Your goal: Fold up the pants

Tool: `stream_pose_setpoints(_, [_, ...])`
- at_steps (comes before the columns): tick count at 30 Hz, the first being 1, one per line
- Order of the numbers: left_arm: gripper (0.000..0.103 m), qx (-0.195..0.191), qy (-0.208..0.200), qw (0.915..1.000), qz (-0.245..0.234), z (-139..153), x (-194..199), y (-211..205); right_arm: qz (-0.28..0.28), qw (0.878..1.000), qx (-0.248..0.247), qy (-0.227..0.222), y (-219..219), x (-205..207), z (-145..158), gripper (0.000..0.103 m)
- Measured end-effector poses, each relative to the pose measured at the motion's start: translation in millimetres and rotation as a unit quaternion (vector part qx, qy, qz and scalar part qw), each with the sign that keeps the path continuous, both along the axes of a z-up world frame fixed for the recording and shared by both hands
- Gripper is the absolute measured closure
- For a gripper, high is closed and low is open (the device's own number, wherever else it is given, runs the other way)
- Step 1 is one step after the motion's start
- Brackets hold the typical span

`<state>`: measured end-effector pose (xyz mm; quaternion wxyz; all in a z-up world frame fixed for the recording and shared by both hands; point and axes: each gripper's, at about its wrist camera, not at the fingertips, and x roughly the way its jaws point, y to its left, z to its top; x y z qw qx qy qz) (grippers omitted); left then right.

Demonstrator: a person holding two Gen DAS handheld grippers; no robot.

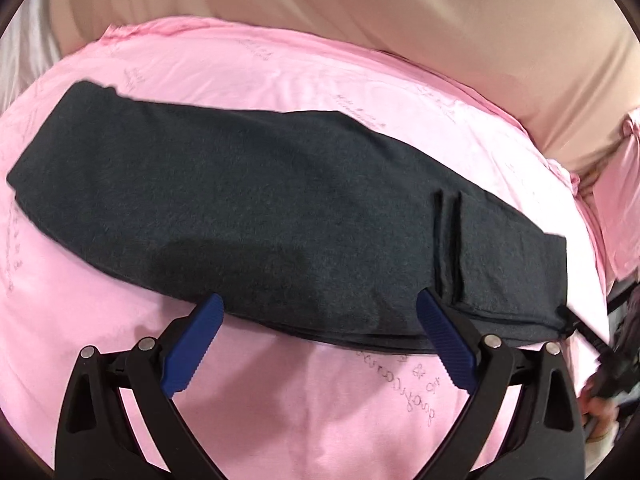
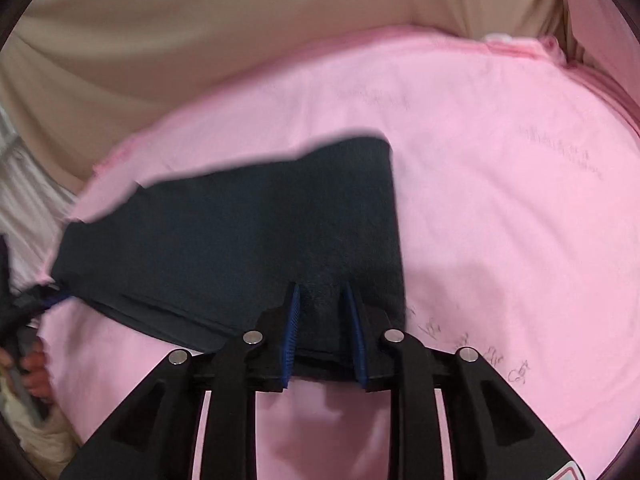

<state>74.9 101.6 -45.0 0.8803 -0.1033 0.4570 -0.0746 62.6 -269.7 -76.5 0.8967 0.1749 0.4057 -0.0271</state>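
Dark grey pants [image 1: 280, 216] lie folded lengthwise in a long band on a pink sheet [image 1: 304, 412]. My left gripper [image 1: 320, 304] is open, its blue pads at the near edge of the band, empty. In the right wrist view my right gripper [image 2: 322, 292] is shut on the near edge of the pants [image 2: 240, 232] at their right end, and the fabric bunches between the blue pads. The right gripper also shows at the right edge of the left wrist view [image 1: 616, 364], blurred.
The pink sheet [image 2: 500, 200] covers a bed with faint printed writing. Beige bedding [image 1: 440, 20] rises behind it. A hand [image 2: 36, 372] holding the left gripper shows at the left edge of the right wrist view.
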Motion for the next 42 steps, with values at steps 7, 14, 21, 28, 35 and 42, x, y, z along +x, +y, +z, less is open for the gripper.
stream_pose_setpoints(7, [0.008,-0.063,0.007,0.9754,0.211,-4,7,153,0.021,0.999,-0.018,-0.033,30,-3,25,0.074])
stream_pose_setpoints(14, [0.008,-0.112,0.004,0.9498,0.292,-16,20,243,-0.02,0.999,-0.038,-0.028,37,-5,14,0.052])
stream_pose_setpoints(21, [0.005,-0.114,-0.025,0.9473,0.298,-17,32,245,-0.097,0.995,0.028,0.021,-18,-20,-6,0.033])
stream_pose_setpoints(28, [0.005,-0.108,-0.036,0.9467,0.301,-17,27,250,-0.034,0.997,0.071,-0.007,-1,1,-14,0.029])
stream_pose_setpoints(35, [0.005,-0.104,-0.04,0.9471,0.301,-18,19,248,0.004,0.971,0.23,-0.069,-32,-8,-22,0.066])
stream_pose_setpoints(42, [0.005,-0.096,-0.035,0.9486,0.3,-17,16,241,-0.051,0.969,0.239,-0.022,-48,-27,-38,0.068])
